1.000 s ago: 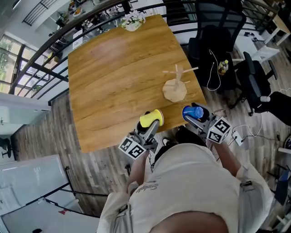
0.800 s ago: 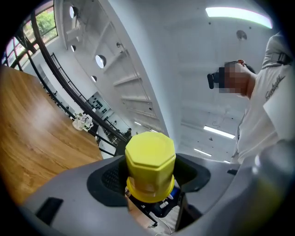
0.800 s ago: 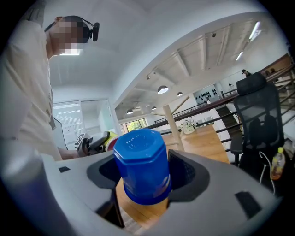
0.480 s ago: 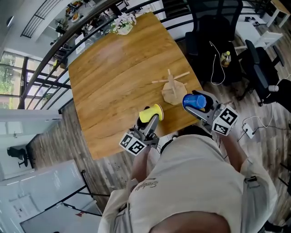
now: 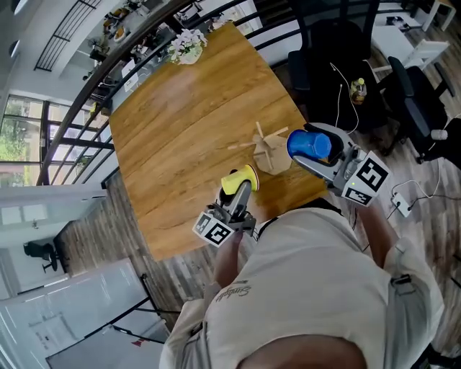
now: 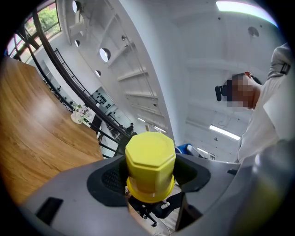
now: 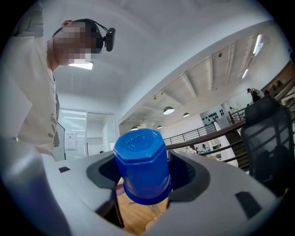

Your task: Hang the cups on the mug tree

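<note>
Blue cup (image 5: pixel 310 145) is clamped in the fingers of your right gripper (image 5: pixel 318 153), near the mug tree (image 5: pixel 268 149); yellow cup (image 5: pixel 239 180) is clamped in your left gripper (image 5: pixel 238 189) above the surface (image 5: pixel 180 122) edge. Swing in crooked and you may topple the tree

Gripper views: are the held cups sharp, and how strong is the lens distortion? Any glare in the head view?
Left gripper view: yellow cup sharp, corners vignetted black, background lines bowed, ceiling light blown out. Right gripper view: blue cup sharp, same vignette and bowing. Head view: pale sheen on the far part of the table, its edges curved, mug tree clear.
</note>
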